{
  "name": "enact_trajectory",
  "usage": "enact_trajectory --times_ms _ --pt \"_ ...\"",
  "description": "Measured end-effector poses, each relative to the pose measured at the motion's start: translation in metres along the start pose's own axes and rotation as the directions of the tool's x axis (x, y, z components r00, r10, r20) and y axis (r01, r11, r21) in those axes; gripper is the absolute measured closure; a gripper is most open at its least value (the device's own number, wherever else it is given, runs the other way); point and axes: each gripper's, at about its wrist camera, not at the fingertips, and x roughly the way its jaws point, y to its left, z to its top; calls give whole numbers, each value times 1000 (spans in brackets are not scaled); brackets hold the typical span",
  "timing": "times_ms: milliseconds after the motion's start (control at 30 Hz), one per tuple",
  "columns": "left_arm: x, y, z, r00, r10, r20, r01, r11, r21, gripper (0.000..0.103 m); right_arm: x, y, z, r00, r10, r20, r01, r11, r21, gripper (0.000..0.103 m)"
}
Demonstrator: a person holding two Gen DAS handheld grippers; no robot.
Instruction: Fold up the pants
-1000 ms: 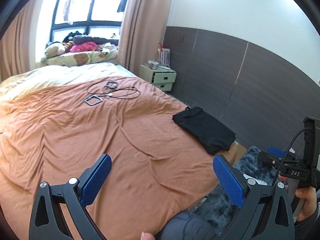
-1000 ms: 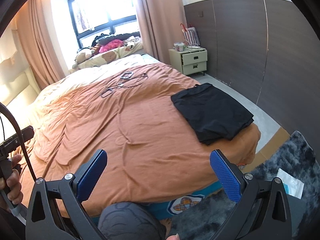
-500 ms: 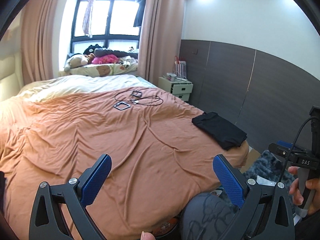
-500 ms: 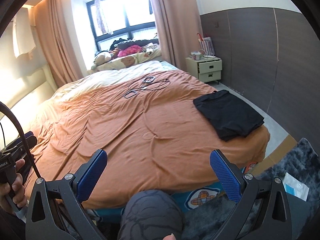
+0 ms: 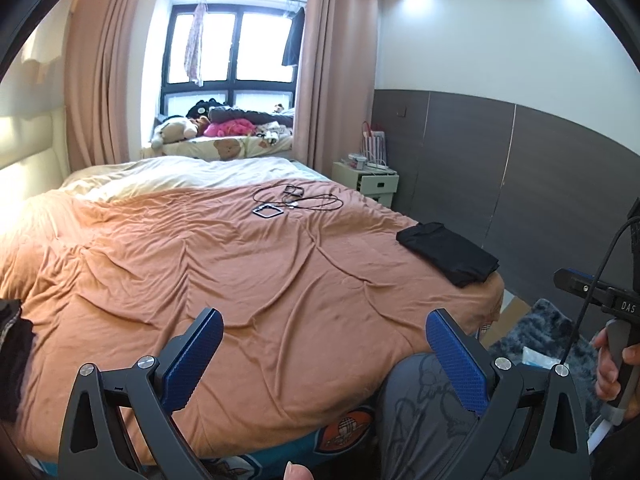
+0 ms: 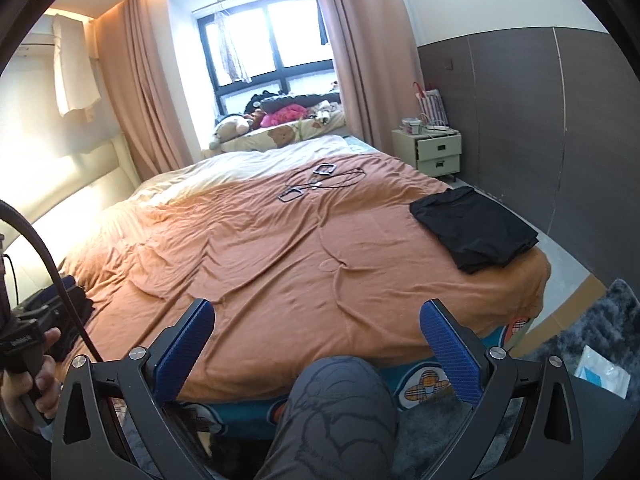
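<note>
**Both grippers wide and empty, folded pants on the bed's right corner**

The left gripper (image 5: 324,350) hangs above the near edge of the bed (image 5: 240,280), its two blue-padded fingers (image 5: 194,356) spread wide with nothing between them. The right gripper (image 6: 316,346) sits in much the same pose over the foot of the bed, fingers (image 6: 450,350) also spread wide and empty. Neither touches the orange bedspread (image 6: 280,256).

The pants (image 5: 448,254), black and folded into a flat rectangle, lie on the bedspread near the bed's right front corner, close to the edge by the dark panelled wall (image 5: 480,160). In the right wrist view the pants (image 6: 476,232) sit well apart from both grippers, to the right and farther back.

Toward the far middle of the bedspread lie two small square frames (image 5: 267,212) joined by a loop of thin black cable (image 5: 320,202). Beyond them a cream blanket (image 5: 180,172) covers the head of the bed, and stuffed toys (image 5: 176,130) and clothes are piled on the window ledge. A pale nightstand (image 6: 436,152) stands beside the bed against the wall.

The person's knee (image 6: 340,400), in grey printed trousers, shows between the right gripper's fingers. A dark shaggy rug (image 6: 600,332) lies on the floor at right, with a white packet (image 6: 604,372) on it. A dark pile of cloth (image 5: 12,356) rests at the bed's left edge.
</note>
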Motion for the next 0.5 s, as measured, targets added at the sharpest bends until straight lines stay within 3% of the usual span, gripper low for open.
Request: enact_trajectory --times_ms 233,500 --pt "-25 1 -18 999 13 30 -12 999 -36 1 -11 6 -24 999 -33 13 33 999 -28 0" --pt "-39 -8 -38 998 46 33 -46 999 -9 1 -19 23 -42 996 -88 14 89 996 -9 0"
